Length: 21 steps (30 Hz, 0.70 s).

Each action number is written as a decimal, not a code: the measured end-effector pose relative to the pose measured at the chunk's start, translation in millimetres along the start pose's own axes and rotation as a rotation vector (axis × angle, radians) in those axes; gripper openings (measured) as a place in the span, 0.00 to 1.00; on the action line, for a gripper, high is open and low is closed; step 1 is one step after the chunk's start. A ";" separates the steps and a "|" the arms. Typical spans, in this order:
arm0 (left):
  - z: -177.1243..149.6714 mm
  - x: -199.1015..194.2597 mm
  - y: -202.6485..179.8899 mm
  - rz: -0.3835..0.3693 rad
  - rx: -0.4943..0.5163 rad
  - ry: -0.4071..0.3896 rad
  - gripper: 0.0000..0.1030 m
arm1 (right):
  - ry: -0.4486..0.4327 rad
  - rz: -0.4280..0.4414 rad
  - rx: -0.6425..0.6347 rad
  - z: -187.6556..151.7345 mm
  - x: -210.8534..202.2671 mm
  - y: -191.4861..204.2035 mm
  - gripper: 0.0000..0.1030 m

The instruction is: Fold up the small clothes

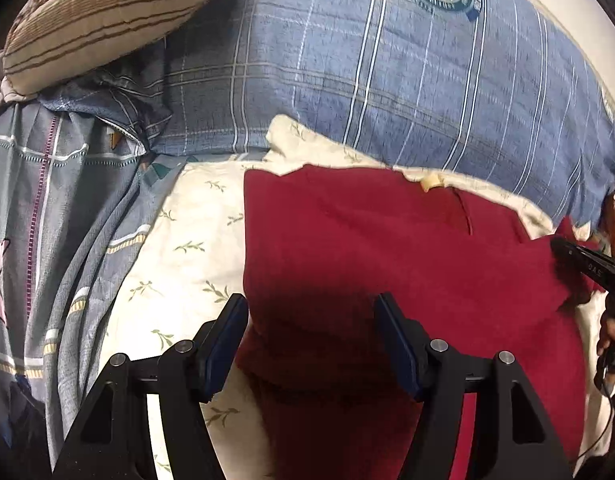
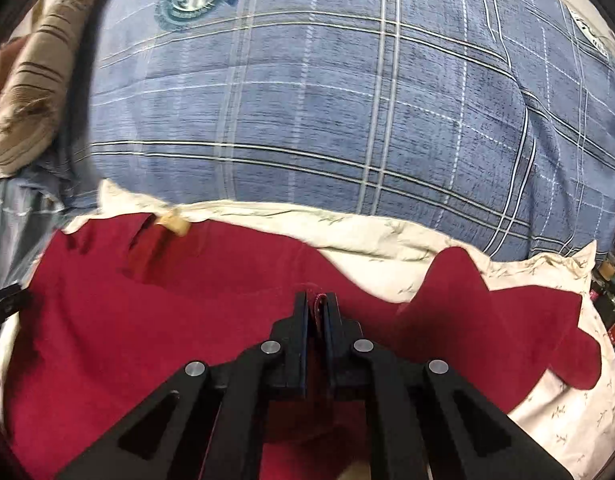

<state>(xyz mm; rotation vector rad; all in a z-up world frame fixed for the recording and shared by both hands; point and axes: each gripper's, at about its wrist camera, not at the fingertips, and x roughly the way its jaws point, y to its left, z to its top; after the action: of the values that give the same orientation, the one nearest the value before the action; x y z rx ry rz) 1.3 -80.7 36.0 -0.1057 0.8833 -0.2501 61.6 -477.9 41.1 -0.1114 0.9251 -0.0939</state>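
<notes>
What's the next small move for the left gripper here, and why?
Probably lower and shut the left gripper on the red garment's near edge. It's open, straddling the cloth without pinching it, while the right gripper already clamps a fold. Both holding lets the fold carry evenly.

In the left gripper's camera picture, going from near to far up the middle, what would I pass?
left gripper, jaws apart → red garment → cream leaf-print sheet → blue plaid pillow
</notes>
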 end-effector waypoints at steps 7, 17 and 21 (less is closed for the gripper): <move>0.5 5.5 -7.0 0.022 0.033 0.027 0.65 | 0.051 -0.019 0.050 -19.6 -2.4 -8.8 0.34; -0.7 7.5 -8.7 0.022 0.044 0.038 0.71 | 0.092 0.175 0.111 -35.2 -14.0 6.9 0.33; 0.6 -0.3 -4.1 0.001 0.027 0.007 0.70 | -0.029 0.124 0.241 -34.5 -63.9 -53.8 0.65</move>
<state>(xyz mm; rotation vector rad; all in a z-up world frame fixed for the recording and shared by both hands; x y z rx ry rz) 0.9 -84.6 37.4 -0.0791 0.8870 -0.2615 -6.0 -524.8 78.3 0.1674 0.8827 -0.0884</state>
